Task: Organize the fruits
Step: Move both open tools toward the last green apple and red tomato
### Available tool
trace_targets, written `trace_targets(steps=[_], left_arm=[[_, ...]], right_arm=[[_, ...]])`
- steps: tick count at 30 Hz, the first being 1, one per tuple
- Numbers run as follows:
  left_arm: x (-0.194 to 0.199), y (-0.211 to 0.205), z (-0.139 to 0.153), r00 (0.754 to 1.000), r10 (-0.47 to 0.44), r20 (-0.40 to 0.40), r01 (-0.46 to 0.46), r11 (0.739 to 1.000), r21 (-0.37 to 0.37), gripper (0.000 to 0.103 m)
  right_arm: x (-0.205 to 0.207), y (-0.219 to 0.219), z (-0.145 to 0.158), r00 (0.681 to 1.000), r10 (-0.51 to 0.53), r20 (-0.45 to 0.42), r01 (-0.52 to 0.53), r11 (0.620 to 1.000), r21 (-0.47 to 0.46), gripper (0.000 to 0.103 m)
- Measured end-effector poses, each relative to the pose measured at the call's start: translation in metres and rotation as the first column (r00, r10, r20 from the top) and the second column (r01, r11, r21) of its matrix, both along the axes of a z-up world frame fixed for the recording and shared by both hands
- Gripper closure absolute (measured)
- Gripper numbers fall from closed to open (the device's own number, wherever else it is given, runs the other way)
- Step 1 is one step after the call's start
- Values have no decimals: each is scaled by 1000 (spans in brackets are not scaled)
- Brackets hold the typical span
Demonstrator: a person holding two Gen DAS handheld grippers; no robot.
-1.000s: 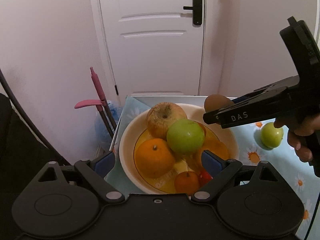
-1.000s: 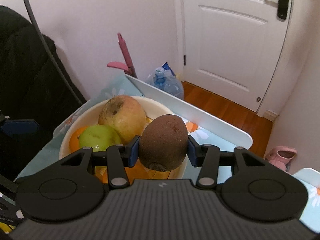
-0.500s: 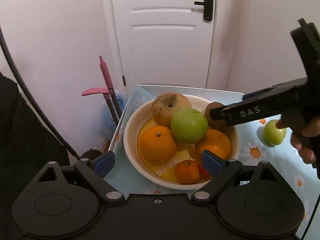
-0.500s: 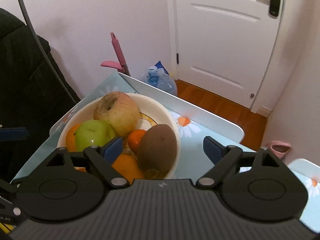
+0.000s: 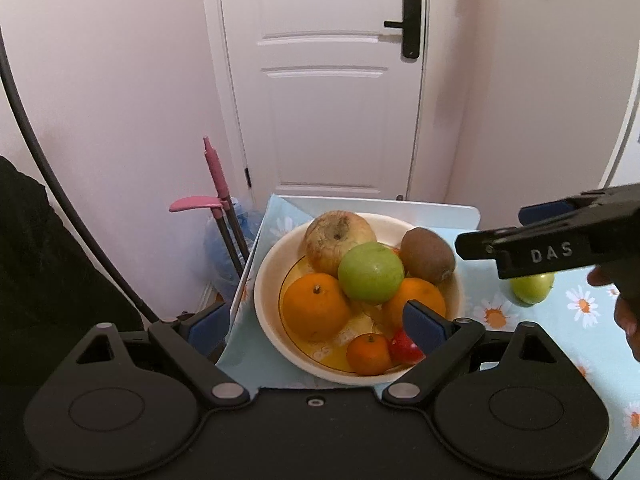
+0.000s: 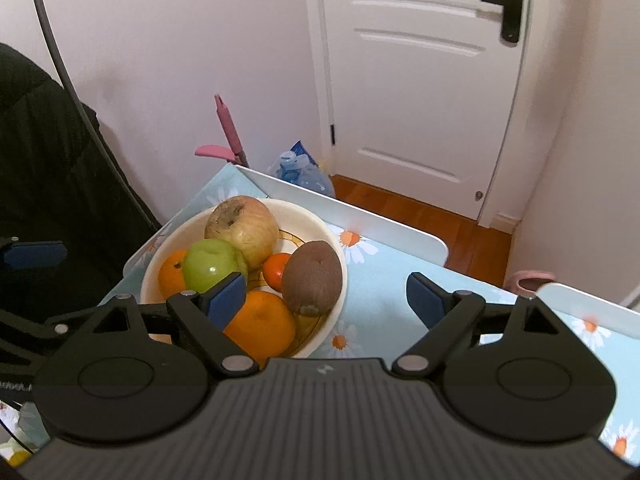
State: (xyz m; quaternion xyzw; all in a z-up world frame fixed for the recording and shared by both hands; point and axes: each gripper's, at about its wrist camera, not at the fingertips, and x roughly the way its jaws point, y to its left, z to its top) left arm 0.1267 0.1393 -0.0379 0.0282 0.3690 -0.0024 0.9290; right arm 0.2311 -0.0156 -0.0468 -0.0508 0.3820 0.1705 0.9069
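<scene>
A cream bowl [image 5: 266, 280] [image 6: 320, 232] sits on the daisy-print table, piled with fruit. A brown kiwi [image 5: 427, 255] [image 6: 313, 277] rests at its right rim beside a green apple [image 5: 370, 273] [image 6: 213, 265], a blotchy yellow apple [image 5: 339, 236] [image 6: 242, 230], two oranges [image 5: 316, 306] [image 6: 260, 326], a small tangerine [image 5: 368, 354] and a red fruit [image 5: 404, 349]. My right gripper [image 6: 326, 300] is open, empty, just right of the bowl. My left gripper [image 5: 316, 326] is open over the bowl's near edge. A second green apple [image 5: 530, 290] lies on the table, partly behind the right gripper's body [image 5: 560, 248].
The table's white raised edge [image 6: 344, 210] borders the far side, with a white door [image 5: 324, 80] behind. A pink-handled mop [image 5: 218, 176] and a water bottle [image 6: 300, 172] stand on the floor to the left. A person's fingers [image 5: 628, 312] hold the right gripper.
My right gripper opened and let the kiwi go into the bowl, then drew back to the right. The left gripper lifted slightly and stayed open.
</scene>
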Motion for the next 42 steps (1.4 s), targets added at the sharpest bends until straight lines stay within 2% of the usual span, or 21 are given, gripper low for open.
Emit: trace_targets(steps=[4,6,13,22,33,42], left_arm=[[-5,-2,8,999,-34,15,34,999,-10,6],[-6,-4,11,998,-54,23,54,999,-9,1],[-11,-13,18,990,-134,45,134,991,3,1],[-14,-44,24,982,-179,57,178,984,25,1],[-10,-126,23,985,-165,60,162,986,49,1],[9,-195,-4,987,-155,45,151,985,79,2]], right_arm=[[-19,-8,13,998,-55,11,55,998,19,0],[-30,-14,20,996,-92,21,91,995,26,0],[-65,-36,41,972,-228,51,227,974,25,0],[-98,-91,60,942,-323,88,321,947,36,0],[-104,-196,55,926,-368,88,368,930,18,0],[-82,-262,28,917,-390,83,393,919,-21,0]])
